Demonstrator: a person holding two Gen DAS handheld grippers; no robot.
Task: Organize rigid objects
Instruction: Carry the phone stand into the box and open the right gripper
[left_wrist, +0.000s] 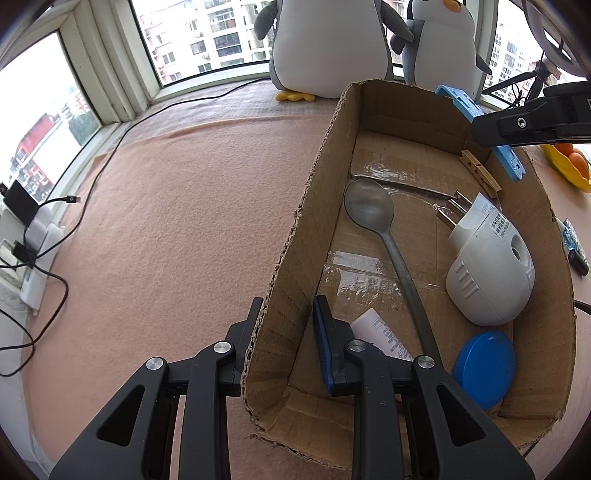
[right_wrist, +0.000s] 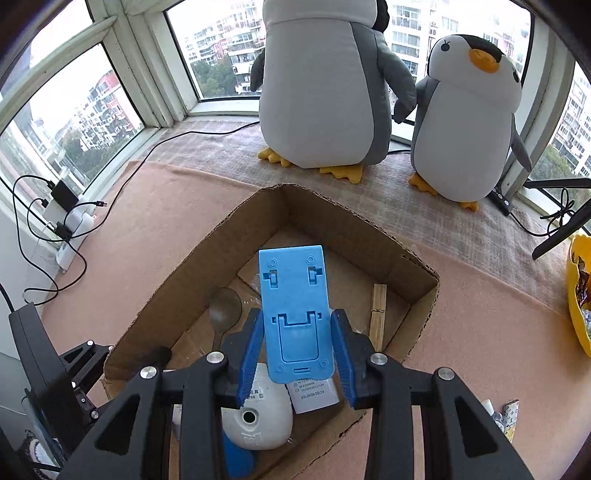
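A blue plastic stand is clamped between the pads of the right tool, held over the open cardboard box. The left tool is closed on the box's near wall, steadying it. The stand is best lowered into bare floor between spoon and clothespin, clear of the white plug. A pink cloth-covered surface by bay windows is shown, with two plush penguins.

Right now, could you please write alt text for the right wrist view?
The right gripper holds a blue plastic stand above an open cardboard box containing a spoon, a clothespin and a white plug-in device.
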